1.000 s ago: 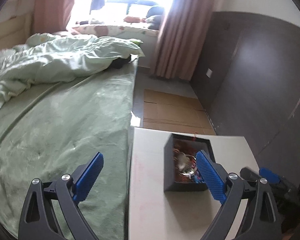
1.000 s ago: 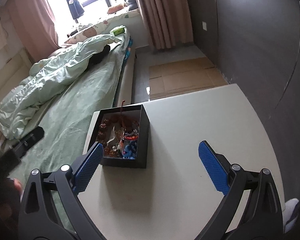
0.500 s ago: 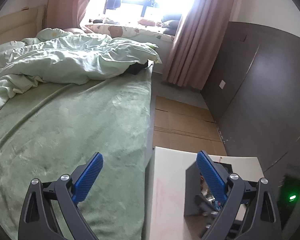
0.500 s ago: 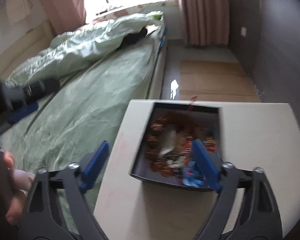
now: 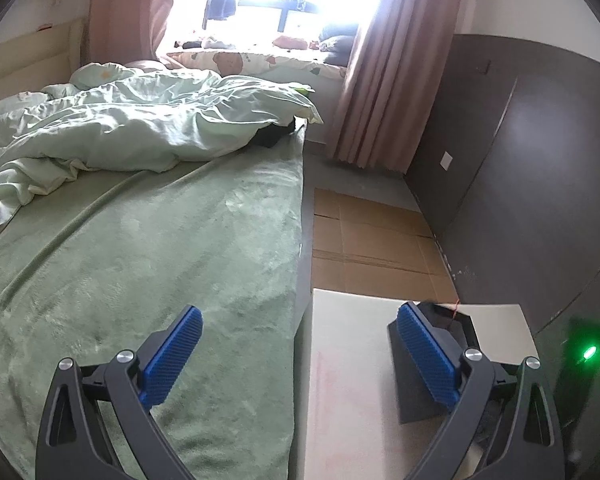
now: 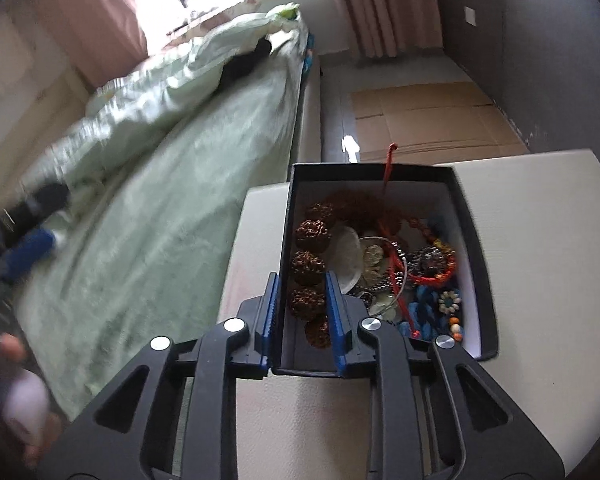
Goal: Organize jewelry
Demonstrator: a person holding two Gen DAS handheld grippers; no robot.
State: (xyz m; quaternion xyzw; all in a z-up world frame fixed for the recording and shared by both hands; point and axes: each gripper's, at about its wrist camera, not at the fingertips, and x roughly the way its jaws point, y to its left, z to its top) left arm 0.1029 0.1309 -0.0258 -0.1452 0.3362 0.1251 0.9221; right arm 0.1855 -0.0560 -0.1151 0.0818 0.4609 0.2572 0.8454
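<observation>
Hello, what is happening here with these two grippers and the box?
A person is sorting jewelry in a black box on a white table beside a bed. The right gripper has its fingers closed astride the box's left wall, one outside, one inside next to a brown bead bracelet. The left gripper is open and holds nothing, hovering over the table edge and the bed.

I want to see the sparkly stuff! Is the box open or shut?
Open. The box has no lid on, so the beads and other jewelry inside show from above.
</observation>
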